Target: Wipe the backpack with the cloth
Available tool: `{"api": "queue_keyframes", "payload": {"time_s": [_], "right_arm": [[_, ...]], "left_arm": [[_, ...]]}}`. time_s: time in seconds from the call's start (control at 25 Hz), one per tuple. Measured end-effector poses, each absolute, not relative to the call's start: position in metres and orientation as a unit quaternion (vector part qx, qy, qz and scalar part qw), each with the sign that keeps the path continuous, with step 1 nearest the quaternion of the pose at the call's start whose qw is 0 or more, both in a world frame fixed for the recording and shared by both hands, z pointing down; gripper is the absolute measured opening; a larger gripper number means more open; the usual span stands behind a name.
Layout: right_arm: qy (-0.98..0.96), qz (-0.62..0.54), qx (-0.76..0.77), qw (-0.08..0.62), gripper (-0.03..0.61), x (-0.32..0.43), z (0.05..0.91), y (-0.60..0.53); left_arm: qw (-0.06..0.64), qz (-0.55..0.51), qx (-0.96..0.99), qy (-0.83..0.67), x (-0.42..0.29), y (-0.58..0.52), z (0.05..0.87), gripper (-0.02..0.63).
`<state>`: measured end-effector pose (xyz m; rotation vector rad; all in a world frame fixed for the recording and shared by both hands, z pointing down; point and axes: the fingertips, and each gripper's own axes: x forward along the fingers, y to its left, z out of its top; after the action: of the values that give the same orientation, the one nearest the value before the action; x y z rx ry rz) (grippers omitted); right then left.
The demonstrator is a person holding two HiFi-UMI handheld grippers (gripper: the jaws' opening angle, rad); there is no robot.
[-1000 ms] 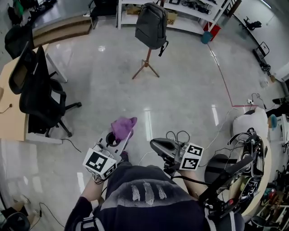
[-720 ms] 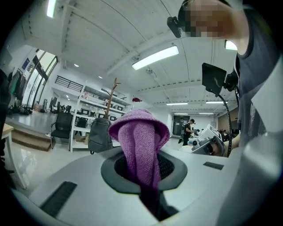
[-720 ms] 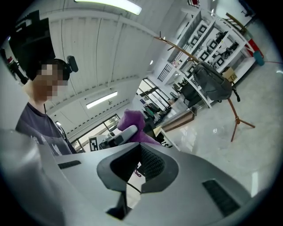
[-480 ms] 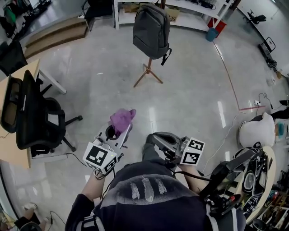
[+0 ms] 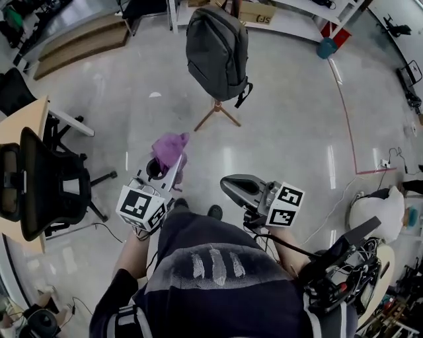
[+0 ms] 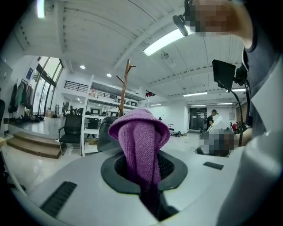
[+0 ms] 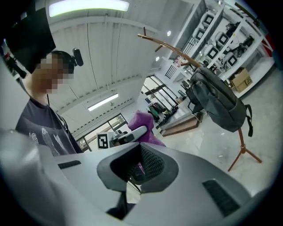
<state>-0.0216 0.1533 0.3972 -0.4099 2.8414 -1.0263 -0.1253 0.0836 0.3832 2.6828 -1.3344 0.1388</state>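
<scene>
A grey backpack (image 5: pixel 218 49) hangs on a wooden coat stand (image 5: pixel 217 113) out on the floor ahead of me. My left gripper (image 5: pixel 166 166) is shut on a purple cloth (image 5: pixel 169 148), which bunches up above its jaws, still short of the backpack. In the left gripper view the cloth (image 6: pixel 140 141) fills the middle between the jaws and hides most of the backpack (image 6: pixel 104 132). My right gripper (image 5: pixel 232 187) is shut with nothing in it, level with the left. The right gripper view shows the backpack (image 7: pixel 216 103) at the right and the cloth (image 7: pixel 143 122) beyond its jaws.
A black office chair (image 5: pixel 39 181) and a wooden desk (image 5: pixel 16 129) stand at the left. White shelving (image 5: pixel 277 10) and low wooden steps (image 5: pixel 79 39) run along the back. A red floor line (image 5: pixel 347 112) runs at the right. A cart of cabled equipment (image 5: pixel 344 277) sits at the lower right.
The backpack and stand have come nearer and larger as I walked toward them. The left gripper has carried the cloth forward with me. The right gripper stays shut and level.
</scene>
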Motion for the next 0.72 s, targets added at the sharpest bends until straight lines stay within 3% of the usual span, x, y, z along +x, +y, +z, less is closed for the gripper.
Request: {"api": "queue_keyframes", "payload": {"time_s": [0.44, 0.72], "right_arm": [[0.916, -0.36, -0.178, 0.012, -0.008, -0.078, 0.425, -0.022], [0.895, -0.385, -0.223, -0.008, -0.008, -0.091, 0.433, -0.11]], "left_arm": [[0.1, 0.067, 0.871, -0.477, -0.201, -0.181, 0.501, 0.049], [0.18, 0.095, 0.854, -0.479, -0.21, -0.341, 0.595, 0.049]]}}
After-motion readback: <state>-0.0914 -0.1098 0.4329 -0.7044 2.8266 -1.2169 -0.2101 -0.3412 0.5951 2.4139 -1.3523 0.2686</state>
